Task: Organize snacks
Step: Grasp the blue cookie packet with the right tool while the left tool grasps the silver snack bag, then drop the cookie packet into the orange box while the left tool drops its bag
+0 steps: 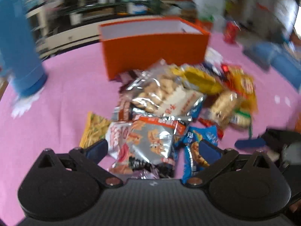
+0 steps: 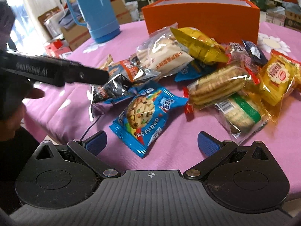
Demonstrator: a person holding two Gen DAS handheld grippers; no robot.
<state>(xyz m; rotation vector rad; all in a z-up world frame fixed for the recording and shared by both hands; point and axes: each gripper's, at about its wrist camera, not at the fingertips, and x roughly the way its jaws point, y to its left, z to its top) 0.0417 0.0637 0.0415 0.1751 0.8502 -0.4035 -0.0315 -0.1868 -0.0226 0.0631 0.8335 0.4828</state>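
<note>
A heap of snack packets lies on the pink tablecloth (image 2: 178,150) in front of an open orange box (image 2: 203,17) (image 1: 154,50). My left gripper (image 1: 153,148) is open, low over the near edge of the heap, with a silver and orange packet (image 1: 152,141) between its fingers. From the right wrist view the left gripper (image 2: 82,75) reaches in from the left above silver and black packets. My right gripper (image 2: 151,143) is open near the table's edge. A blue cookie packet (image 2: 143,116) lies just ahead of it, its near corner between the fingers.
A tall blue thermos (image 2: 97,11) (image 1: 17,47) stands on the table left of the box. Round biscuit sleeves (image 2: 218,84) and yellow packets (image 2: 278,77) fill the right of the heap. Shelves and cartons stand beyond the table. The left wrist view is motion-blurred.
</note>
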